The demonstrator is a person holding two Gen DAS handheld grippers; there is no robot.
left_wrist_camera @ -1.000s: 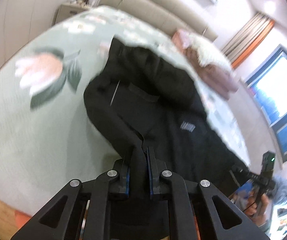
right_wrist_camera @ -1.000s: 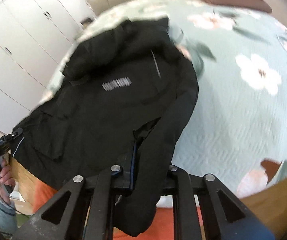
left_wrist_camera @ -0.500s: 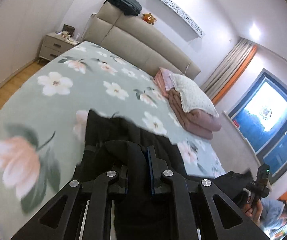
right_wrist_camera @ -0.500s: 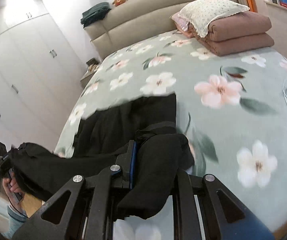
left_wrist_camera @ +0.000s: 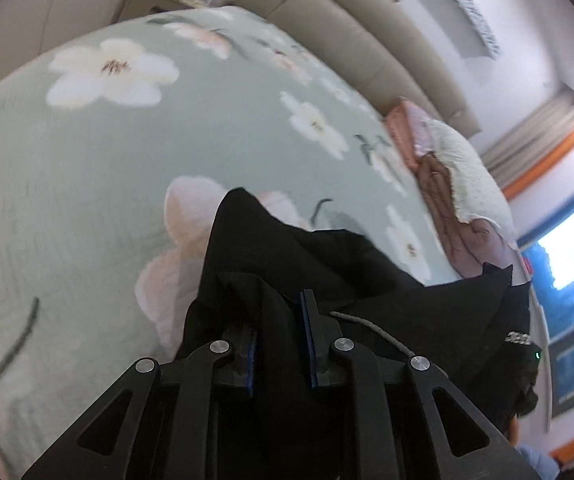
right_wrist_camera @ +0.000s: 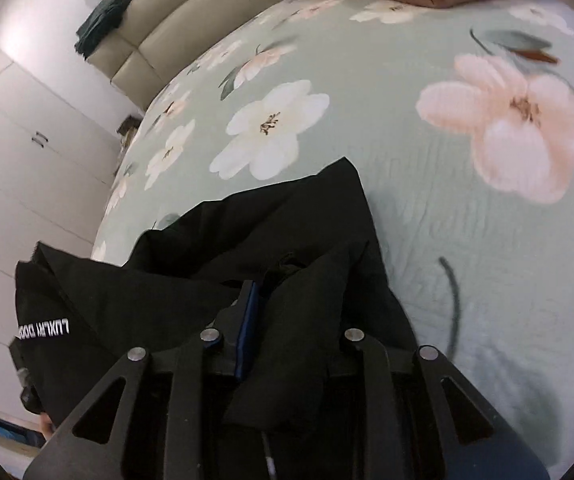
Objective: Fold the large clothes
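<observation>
Left gripper (left_wrist_camera: 281,334) and right gripper (right_wrist_camera: 287,300) each clamp a fold of the large black fabric garment (right_wrist_camera: 247,240), carried above the green floral quilted bedspread (right_wrist_camera: 427,208). Ideally both lower together, edges level on the bedspread. White lettering (right_wrist_camera: 43,330), seen inverted, apparently reads "LUXURY DOG…"; the remainder is hidden.
</observation>
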